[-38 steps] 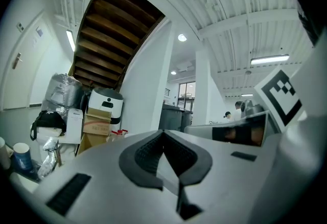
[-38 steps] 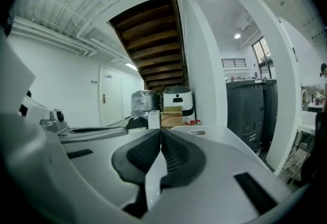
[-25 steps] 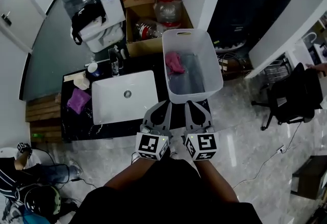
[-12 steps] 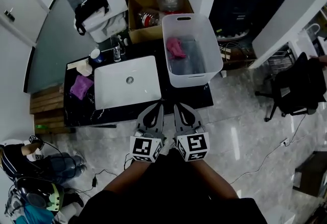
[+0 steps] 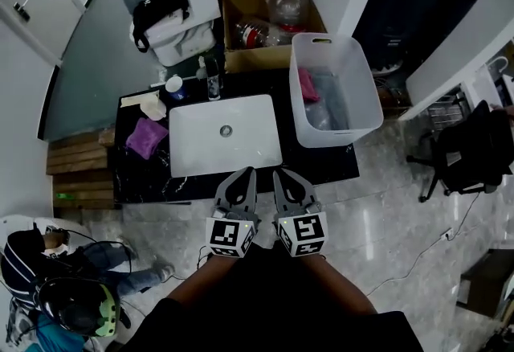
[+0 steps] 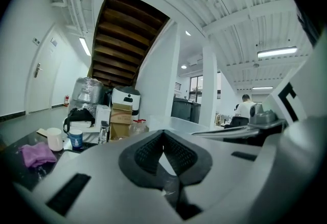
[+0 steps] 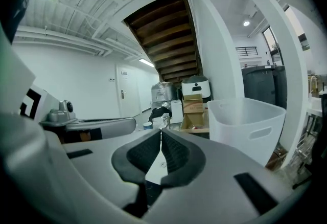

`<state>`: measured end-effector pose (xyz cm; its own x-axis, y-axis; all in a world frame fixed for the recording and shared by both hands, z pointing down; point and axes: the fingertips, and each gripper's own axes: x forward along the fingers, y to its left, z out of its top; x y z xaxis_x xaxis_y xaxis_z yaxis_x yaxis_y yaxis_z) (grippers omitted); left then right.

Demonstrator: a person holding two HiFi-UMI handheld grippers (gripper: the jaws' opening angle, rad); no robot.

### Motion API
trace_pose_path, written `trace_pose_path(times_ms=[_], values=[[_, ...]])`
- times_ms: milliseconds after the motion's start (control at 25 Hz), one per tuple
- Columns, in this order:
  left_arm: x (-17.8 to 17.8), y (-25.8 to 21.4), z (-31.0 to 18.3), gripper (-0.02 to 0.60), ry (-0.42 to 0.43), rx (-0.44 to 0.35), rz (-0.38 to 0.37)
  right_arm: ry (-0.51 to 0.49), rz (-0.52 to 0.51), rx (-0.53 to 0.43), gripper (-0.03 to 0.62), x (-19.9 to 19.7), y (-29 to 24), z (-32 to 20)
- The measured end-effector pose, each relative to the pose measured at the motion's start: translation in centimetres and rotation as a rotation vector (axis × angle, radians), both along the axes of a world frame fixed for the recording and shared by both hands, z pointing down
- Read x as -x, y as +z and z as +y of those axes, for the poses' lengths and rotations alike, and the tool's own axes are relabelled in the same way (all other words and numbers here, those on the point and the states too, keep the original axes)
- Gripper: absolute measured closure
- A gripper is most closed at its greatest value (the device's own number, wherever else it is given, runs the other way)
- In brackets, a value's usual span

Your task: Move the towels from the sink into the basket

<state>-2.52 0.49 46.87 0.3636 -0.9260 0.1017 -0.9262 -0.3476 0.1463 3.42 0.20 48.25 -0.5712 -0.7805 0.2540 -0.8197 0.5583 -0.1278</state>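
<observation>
Both claws are pinched shut and empty. The left claw [image 5: 243,175] and right claw [image 5: 281,176] hang side by side, just in front of the white rectangular sink [image 5: 241,121]. A pink towel [image 5: 307,83] lies in the white plastic basket [image 5: 365,97] right of the sink. A purple towel [image 5: 146,136] lies on the black desk [image 5: 313,165] left of the sink.

The basket [image 5: 337,137], right of the sink [image 5: 201,151], holds a towel [image 5: 307,83].
</observation>
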Motion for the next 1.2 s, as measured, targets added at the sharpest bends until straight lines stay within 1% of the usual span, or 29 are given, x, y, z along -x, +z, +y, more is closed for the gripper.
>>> trace_pose_path(times_ms=[120,280,360,480,680,840,960,1080,1200], values=[[4.9,1.1,-0.6,0.571,-0.008,0.025,-0.012,0.0,-0.008,0.01,0.574,4.6,0.5,-0.7],[10.9,2.7,-1.6,0.571,0.009,0.065,0.024,-0.001,0.003,0.023,0.574,10.6,1.4,-1.7],[13.8,3.4,-2.2,0.571,0.005,0.079,0.024,-0.004,0.008,0.035,0.574,13.2,1.9,-2.3],[18.5,4.8,-2.7,0.571,-0.034,0.094,-0.002,-0.005,0.016,0.047,0.573,16.7,2.6,-3.0],[26.2,7.5,-3.9,0.571,-0.112,0.141,-0.015,-0.007,0.024,0.069,0.574,21.9,3.7,-3.9],[32.0,9.4,-5.2,0.571,-0.185,0.172,-0.021,-0.035,0.029,0.085,0.574,25.1,4.1,-4.3],[35.5,11.0,-6.1,0.569,-0.237,0.192,-0.015,-0.053,0.034,0.084,0.574,26.5,4.2,-4.5],[38.1,12.8,-7.1,0.569,-0.281,0.216,-0.03,-0.066,0.035,0.087,0.574,27.5,4.3,-5.0],[39.6,14.3,-7.9,0.569,-0.301,0.225,-0.065,-0.078,0.031,0.1,0.574,28.2,4.9,-5.7]])
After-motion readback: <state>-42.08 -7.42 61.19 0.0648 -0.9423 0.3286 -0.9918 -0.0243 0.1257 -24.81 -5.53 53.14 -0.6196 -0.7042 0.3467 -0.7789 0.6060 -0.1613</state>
